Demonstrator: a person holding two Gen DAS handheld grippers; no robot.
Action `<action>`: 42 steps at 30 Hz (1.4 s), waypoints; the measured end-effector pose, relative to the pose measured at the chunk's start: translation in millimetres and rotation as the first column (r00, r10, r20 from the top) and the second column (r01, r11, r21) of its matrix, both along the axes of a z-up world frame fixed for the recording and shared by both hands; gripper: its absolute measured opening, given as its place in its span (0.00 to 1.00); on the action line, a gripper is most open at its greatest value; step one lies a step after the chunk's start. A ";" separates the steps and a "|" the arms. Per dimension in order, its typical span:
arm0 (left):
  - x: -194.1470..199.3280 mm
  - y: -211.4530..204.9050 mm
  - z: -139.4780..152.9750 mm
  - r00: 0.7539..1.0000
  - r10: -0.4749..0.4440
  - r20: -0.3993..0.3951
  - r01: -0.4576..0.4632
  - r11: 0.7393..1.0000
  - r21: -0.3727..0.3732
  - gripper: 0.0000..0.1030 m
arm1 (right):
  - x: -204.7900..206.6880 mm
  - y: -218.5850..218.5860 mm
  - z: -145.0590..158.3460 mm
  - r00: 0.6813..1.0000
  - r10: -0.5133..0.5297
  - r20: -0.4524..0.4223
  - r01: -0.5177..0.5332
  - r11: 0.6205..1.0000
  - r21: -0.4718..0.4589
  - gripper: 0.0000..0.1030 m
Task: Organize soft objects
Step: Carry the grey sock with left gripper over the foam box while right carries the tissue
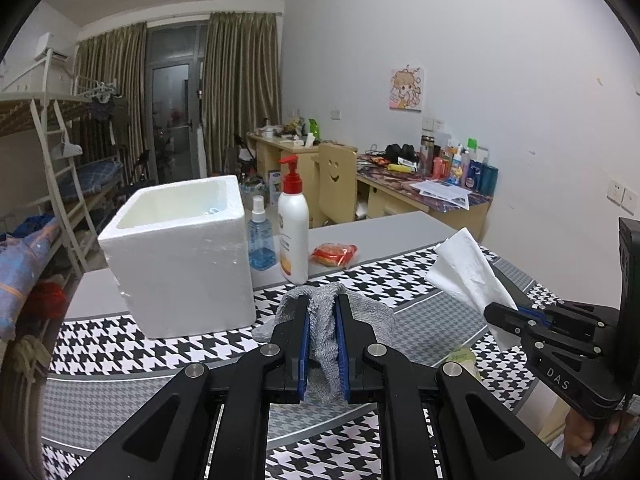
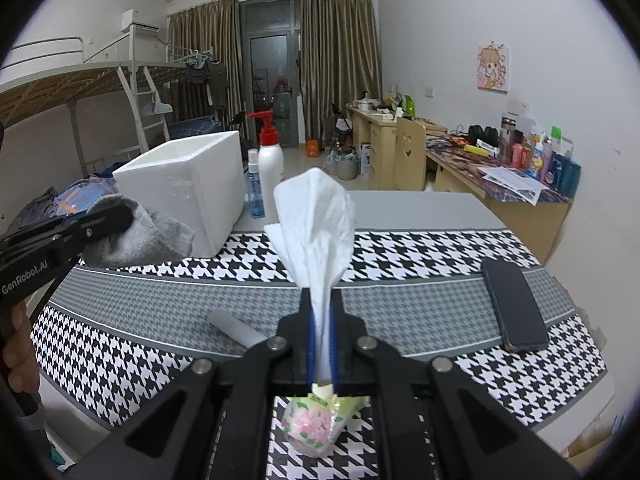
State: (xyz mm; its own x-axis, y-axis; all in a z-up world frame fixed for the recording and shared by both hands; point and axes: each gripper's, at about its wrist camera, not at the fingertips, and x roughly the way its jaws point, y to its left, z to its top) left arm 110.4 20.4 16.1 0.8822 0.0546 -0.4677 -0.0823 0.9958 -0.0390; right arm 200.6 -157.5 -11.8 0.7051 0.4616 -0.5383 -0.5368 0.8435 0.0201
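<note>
I see a coarse grey knit cloth (image 1: 322, 320), a thin crinkled white tissue (image 2: 320, 220), a rough matt foam box (image 1: 180, 256) and a woven houndstooth tablecloth (image 2: 400, 252).

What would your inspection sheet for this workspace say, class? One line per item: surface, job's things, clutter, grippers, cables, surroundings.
Surface: table under a houndstooth cloth.
Job's things: grey sock, white tissue, open foam box.
Clutter: pump bottle, spray bottle, red packet, phone, tissue pack, grey tube.
Grippers: left gripper shut on the sock; right gripper shut on the tissue.
Cables: nothing seen.
Surroundings: bunk bed, curtains, crowded desk.
</note>
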 end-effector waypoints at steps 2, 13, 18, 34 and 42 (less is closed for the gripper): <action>0.4 0.6 0.1 1.000 0.003 -0.002 -0.003 1.000 0.004 0.12 | -1.2 2.9 0.8 1.000 0.007 0.004 -0.007 1.000 -0.001 0.08; -4.3 12.5 8.3 0.999 0.048 0.024 -0.049 0.998 0.033 0.12 | -3.3 17.8 7.8 0.999 0.045 0.020 -0.045 0.999 0.005 0.08; -5.4 20.0 12.3 0.997 0.065 0.037 -0.066 0.997 0.038 0.12 | -4.4 24.1 13.6 0.998 0.058 0.034 -0.059 0.998 0.007 0.08; -5.0 45.3 25.4 0.991 0.109 0.075 -0.113 0.993 0.044 0.12 | -1.2 52.2 32.0 0.994 0.089 0.066 -0.089 0.996 -0.003 0.08; -6.6 57.3 32.7 0.987 0.128 0.096 -0.133 0.990 0.052 0.12 | 0.1 66.9 43.1 0.990 0.115 0.083 -0.116 0.993 0.000 0.08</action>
